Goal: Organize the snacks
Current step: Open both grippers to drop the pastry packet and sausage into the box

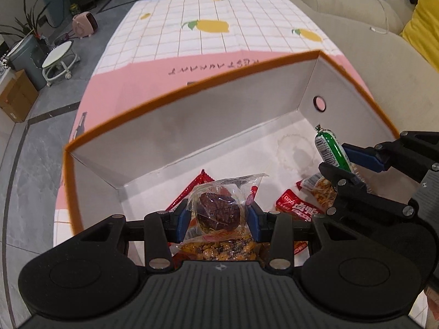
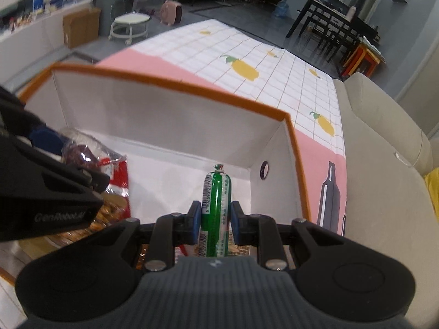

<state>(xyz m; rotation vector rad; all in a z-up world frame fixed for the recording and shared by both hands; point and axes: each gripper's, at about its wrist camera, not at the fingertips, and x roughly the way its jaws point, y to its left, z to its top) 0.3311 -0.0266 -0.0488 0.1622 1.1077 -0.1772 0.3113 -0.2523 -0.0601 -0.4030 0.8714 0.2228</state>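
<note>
An orange-rimmed white box point(image 1: 192, 87) stands on the patterned cloth and also shows in the right wrist view point(image 2: 175, 85). My left gripper point(image 1: 218, 215) is shut on a clear-wrapped dark round snack point(image 1: 218, 209), held over the box. The snack also shows in the right wrist view point(image 2: 79, 153). My right gripper point(image 2: 215, 219) is shut on a green sausage stick point(image 2: 216, 200), upright over the box's right end. The stick point(image 1: 330, 148) and right gripper point(image 1: 348, 164) show in the left wrist view. Red snack packets point(image 1: 297, 208) and orange snacks point(image 1: 219, 249) lie inside the box.
The box sits on a pink and white lemon-print cloth point(image 1: 208, 35). A beige sofa point(image 1: 356, 19) runs along the right, also in the right wrist view point(image 2: 384, 148). A white round stool point(image 1: 59, 59) and a cardboard box point(image 1: 16, 96) stand on the floor at the left.
</note>
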